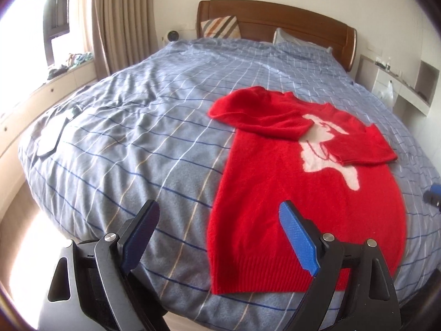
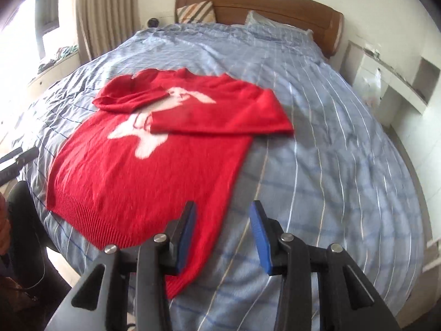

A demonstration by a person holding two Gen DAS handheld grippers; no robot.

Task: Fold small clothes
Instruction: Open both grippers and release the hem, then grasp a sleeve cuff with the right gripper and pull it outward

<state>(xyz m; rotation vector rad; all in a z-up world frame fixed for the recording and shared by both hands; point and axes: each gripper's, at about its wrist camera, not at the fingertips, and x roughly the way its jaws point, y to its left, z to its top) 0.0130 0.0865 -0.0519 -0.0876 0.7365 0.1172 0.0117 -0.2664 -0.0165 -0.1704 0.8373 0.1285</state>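
Note:
A red knitted sweater (image 1: 303, 193) with a white figure on its chest lies flat on the bed, hem toward me. Both sleeves are folded across the chest. My left gripper (image 1: 219, 209) hovers over the hem's left corner, its blue pads (image 1: 299, 240) wide apart and holding nothing. In the right wrist view the sweater (image 2: 143, 179) lies to the left. My right gripper (image 2: 223, 208) hangs open above the hem's right corner, with nothing pinched between its fingers. A blue bit of the right gripper (image 1: 434, 193) shows at the left view's right edge.
The bed's blue checked duvet (image 1: 137, 138) fills most of both views. A wooden headboard (image 1: 275, 13) and a striped pillow (image 1: 220, 26) stand at the far end. A grey folded garment (image 1: 52, 135) lies near the bed's left edge. White shelving (image 2: 399, 82) lines the right wall.

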